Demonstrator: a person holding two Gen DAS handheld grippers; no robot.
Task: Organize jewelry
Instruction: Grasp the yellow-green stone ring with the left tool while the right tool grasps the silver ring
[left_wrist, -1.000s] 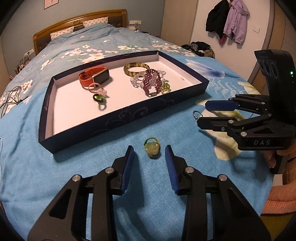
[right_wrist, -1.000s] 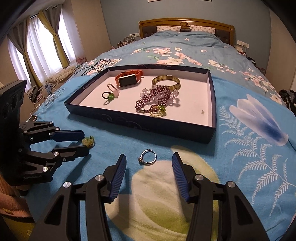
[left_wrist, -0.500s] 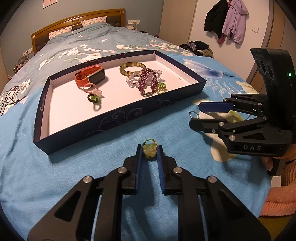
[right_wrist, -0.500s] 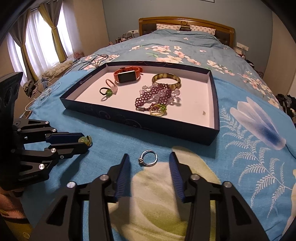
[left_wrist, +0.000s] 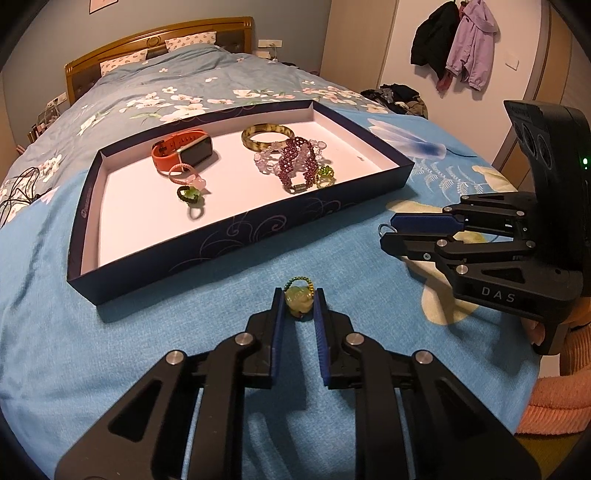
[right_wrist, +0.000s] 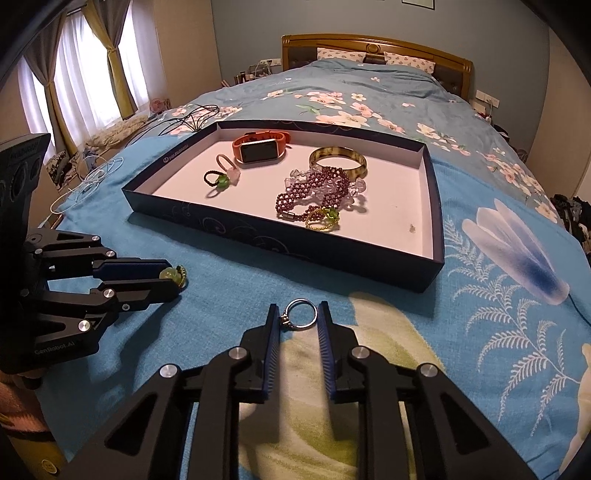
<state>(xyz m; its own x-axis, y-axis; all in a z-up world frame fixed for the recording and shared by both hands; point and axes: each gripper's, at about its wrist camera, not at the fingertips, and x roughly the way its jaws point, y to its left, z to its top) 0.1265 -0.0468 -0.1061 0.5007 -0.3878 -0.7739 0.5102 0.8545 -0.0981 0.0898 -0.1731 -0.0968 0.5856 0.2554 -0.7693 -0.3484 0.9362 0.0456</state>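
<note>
My left gripper (left_wrist: 299, 301) is shut on a pale green jade ring with a beaded band (left_wrist: 298, 300); it also shows in the right wrist view (right_wrist: 173, 275). My right gripper (right_wrist: 298, 314) has closed onto a silver ring (right_wrist: 301, 314), both pads touching its sides; the ring peeks out in the left wrist view (left_wrist: 387, 229). Both rings are low over the blue bedspread, in front of the dark blue tray (left_wrist: 192, 254), also in the right wrist view (right_wrist: 258, 236). The tray holds an orange watch (left_wrist: 183, 149), a bangle (left_wrist: 267, 134), purple beaded bracelets (left_wrist: 297, 162) and small rings.
The tray sits across the bed, its near wall between the grippers and the jewelry. The right gripper (left_wrist: 417, 230) is to the right of the left one (right_wrist: 162, 277). Cables (right_wrist: 184, 122) lie at the bed's left edge. Clothes hang on the wall (left_wrist: 458, 40).
Both grippers closed from wide open: the left onto the jade ring, the right onto the silver ring. Both moved slightly forward toward the tray.
</note>
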